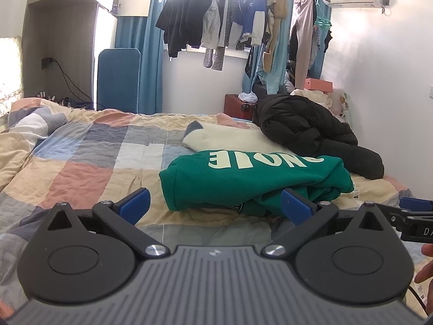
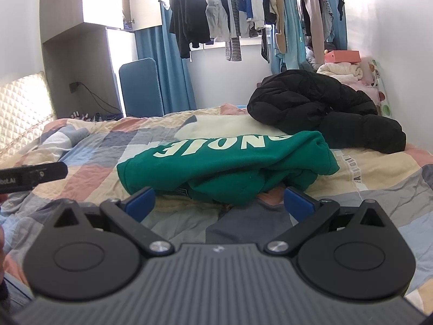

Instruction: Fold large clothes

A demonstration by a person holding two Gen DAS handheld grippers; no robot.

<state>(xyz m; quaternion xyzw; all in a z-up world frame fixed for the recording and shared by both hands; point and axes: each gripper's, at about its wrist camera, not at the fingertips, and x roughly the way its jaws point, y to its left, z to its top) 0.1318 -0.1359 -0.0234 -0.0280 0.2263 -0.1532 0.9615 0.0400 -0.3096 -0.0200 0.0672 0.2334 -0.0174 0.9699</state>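
A green sweatshirt (image 1: 243,178) with pale letters lies folded in a bundle on the checked bed cover (image 1: 89,162). It also shows in the right wrist view (image 2: 224,168). My left gripper (image 1: 215,204) is open, its blue fingertips just short of the sweatshirt's near edge, holding nothing. My right gripper (image 2: 220,203) is open and empty, its jaws spread just in front of the bundle's near edge. The right gripper's tip shows at the right edge of the left wrist view (image 1: 414,211). The left gripper's side shows at the left of the right wrist view (image 2: 32,177).
A cream garment (image 1: 230,138) lies behind the sweatshirt, partly under a black puffer jacket (image 1: 311,127) at the right. Clothes hang on a rail (image 1: 230,19) by the window. A blue panel (image 1: 119,78) stands beyond the bed. The white wall (image 1: 392,94) bounds the right.
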